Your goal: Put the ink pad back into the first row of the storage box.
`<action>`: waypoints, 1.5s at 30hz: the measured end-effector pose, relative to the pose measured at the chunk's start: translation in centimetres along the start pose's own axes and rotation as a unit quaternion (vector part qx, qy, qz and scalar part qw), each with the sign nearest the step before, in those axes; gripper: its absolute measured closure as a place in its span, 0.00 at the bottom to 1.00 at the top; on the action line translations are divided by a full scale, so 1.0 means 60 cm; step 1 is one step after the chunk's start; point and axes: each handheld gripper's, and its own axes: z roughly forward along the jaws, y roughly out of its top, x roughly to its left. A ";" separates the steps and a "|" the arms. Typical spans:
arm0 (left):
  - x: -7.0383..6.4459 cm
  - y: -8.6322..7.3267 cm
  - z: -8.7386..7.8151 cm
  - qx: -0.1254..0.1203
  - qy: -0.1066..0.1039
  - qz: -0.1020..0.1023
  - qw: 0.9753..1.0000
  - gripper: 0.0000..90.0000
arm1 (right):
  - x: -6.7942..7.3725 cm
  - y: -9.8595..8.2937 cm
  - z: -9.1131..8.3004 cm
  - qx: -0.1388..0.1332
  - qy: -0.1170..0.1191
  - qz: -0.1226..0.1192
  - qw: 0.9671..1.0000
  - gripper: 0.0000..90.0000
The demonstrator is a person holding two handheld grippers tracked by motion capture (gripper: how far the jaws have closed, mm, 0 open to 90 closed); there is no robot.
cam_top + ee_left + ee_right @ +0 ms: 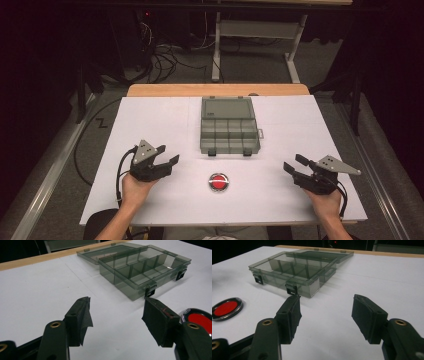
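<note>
The red disc (219, 181) lies between my hands, nearer my left gripper (164, 157), just off its right. Both it and my right gripper (294, 165) gape wide, holding nothing; the open box (230, 131) sits beyond.

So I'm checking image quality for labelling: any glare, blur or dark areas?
High view: white table bright, floor behind dark. Left gripper view: glare patch in the organizer box, near fingers soft. Right gripper view: red disc slightly blurred.

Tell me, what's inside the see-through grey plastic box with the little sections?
Nothing: every section of the see-through grey plastic box looks empty, with its lid lying open flat behind it. No section is covered. The round red disc sits outside on the white table.
</note>
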 end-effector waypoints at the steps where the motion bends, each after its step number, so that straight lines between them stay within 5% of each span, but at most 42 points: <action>1: 0.000 0.000 0.001 0.000 0.001 0.000 1.000 0.43 | 0.000 0.000 -0.001 -0.002 0.000 0.001 1.000 0.46; 12: -0.006 0.001 0.001 -0.002 0.004 0.021 1.000 0.42 | 0.004 0.011 0.005 0.013 0.011 0.017 1.000 0.42; 21: -0.001 0.000 -0.003 -0.007 0.011 0.015 1.000 0.41 | 0.022 0.024 0.021 0.047 0.030 0.000 0.998 0.41; 45: 0.003 0.000 -0.005 -0.017 0.019 0.007 1.000 0.39 | 0.090 0.070 0.090 0.146 0.078 -0.064 0.984 0.40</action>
